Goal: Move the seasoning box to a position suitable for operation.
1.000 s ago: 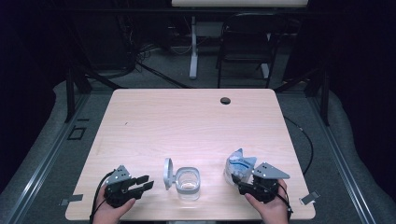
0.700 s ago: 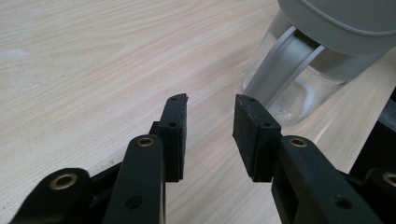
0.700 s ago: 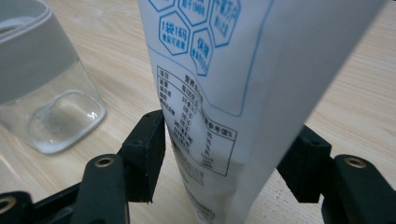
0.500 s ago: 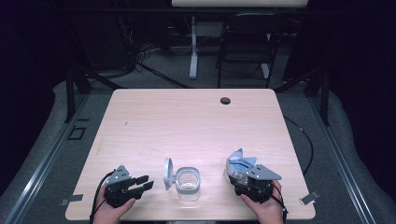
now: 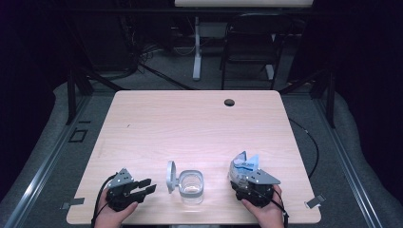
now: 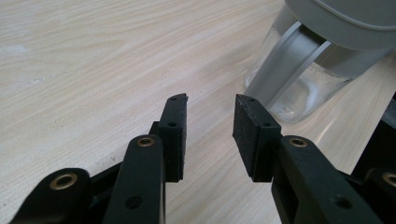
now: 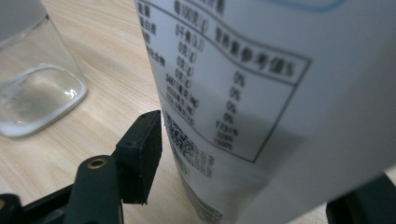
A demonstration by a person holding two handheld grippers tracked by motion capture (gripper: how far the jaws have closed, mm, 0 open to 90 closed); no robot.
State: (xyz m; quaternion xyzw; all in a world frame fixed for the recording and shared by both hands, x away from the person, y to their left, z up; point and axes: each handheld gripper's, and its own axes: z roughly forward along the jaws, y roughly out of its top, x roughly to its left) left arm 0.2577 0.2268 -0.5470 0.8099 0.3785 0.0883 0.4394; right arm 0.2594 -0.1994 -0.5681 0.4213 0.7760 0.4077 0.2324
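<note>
A light wood table [image 5: 190, 128] is standing in the middle of the high view, its grain running across the top. A small dark round disc [image 5: 229, 102] is lying near the table's far edge, right of centre and well apart from everything else on it. Beyond the table a black chair [image 5: 249, 52] and a white stand [image 5: 197, 45] are standing on the grey floor [image 5: 157, 78], cables [image 5: 142, 52] are trailing in the dark behind them, and bits of tape [image 5: 315, 201] are sticking to the floor beside the near corners.
</note>
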